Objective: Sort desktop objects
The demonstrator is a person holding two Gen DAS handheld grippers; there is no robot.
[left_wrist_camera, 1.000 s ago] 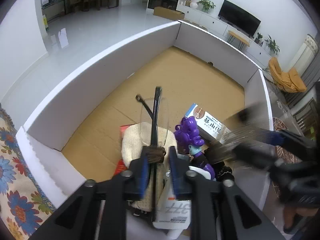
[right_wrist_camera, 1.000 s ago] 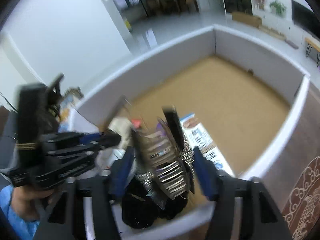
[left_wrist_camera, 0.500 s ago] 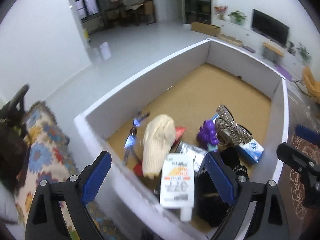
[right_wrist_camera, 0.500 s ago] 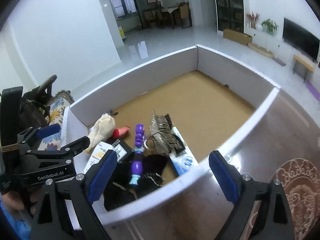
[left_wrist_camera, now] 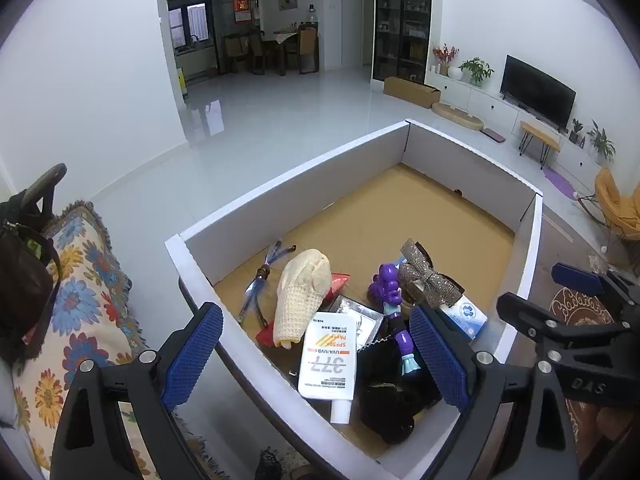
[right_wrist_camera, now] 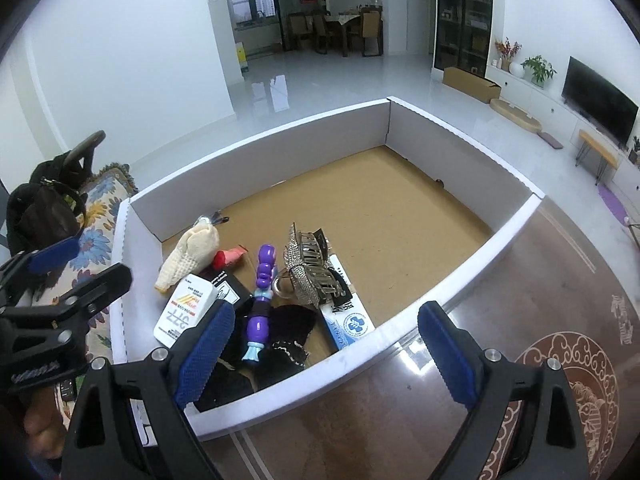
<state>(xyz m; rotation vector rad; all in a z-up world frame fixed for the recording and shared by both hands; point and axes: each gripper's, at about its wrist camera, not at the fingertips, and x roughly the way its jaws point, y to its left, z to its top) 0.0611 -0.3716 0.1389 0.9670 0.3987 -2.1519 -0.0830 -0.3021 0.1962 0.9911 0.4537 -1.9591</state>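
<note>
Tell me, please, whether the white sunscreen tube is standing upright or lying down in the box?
Lying down: the sunscreen tube rests flat among other items, cap toward the box near wall.

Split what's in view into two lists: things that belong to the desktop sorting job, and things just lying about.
Part of the job:
white box
glasses
knitted glove
sunscreen tube
purple doll
rhinestone hair claw
blue-and-white carton
black pouch

Just lying about:
floral cushion
black bag
television
cardboard box
</note>
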